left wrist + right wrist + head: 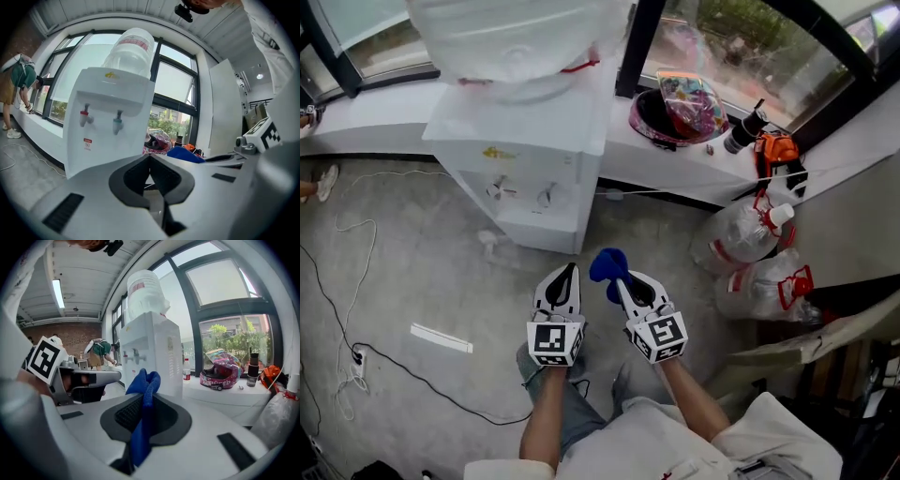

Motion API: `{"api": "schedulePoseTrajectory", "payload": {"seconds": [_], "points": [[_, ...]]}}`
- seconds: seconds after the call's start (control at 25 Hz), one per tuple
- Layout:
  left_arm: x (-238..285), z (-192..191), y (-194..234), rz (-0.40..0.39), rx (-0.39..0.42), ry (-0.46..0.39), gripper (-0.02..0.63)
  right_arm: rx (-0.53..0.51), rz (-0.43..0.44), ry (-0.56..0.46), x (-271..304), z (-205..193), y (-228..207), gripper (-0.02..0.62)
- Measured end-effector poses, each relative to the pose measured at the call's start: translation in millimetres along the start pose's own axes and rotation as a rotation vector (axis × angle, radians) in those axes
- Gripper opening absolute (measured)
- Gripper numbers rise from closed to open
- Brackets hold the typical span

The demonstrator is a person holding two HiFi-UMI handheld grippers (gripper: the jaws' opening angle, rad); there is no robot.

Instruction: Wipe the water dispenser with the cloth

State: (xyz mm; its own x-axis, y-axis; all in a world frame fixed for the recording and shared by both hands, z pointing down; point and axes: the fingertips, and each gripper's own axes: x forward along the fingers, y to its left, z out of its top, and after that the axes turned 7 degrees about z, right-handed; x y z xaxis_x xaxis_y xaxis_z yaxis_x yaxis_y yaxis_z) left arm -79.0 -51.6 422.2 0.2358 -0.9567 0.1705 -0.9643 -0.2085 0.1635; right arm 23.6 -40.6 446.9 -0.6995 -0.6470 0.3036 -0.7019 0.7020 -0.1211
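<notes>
Both forearms are held out side by side above the floor, short of the water dispenser front, the left gripper pressed shut on nothing, the blue cloth pinched upright in the right gripper, clear of the dispenser.

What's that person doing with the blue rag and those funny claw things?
A person holds a gripper in each hand. The right gripper is clamped on a blue cloth, and the left gripper is shut with nothing in it. Both are held out in front of the white water dispenser, apart from it, so the wiping has not begun yet.
</notes>
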Motion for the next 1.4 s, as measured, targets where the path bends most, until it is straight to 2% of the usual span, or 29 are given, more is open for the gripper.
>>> {"api": "schedulePoseTrajectory", "payload": {"seconds": [0.32, 0.68, 0.84, 1.08, 1.4], "points": [[39, -82, 12, -0.001, 0.010, -0.028, 0.012, -0.016, -0.026, -0.022, 72, -97, -49, 0.049], [58, -129, 12, 0.026, -0.010, -0.047, 0.012, 0.018, -0.033, -0.018, 131, -173, -82, 0.049], [60, -138, 7, 0.025, -0.012, -0.047, 0.012, 0.028, -0.008, -0.028, 153, -183, -90, 0.049], [62, -144, 23, 0.094, -0.030, -0.027, 0.012, 0.013, 0.004, -0.020, 178, -180, -108, 0.049], [78, -141, 31, 0.123, -0.013, -0.009, 0.012, -0.045, 0.014, -0.010, 225, -167, -157, 0.049]]}}
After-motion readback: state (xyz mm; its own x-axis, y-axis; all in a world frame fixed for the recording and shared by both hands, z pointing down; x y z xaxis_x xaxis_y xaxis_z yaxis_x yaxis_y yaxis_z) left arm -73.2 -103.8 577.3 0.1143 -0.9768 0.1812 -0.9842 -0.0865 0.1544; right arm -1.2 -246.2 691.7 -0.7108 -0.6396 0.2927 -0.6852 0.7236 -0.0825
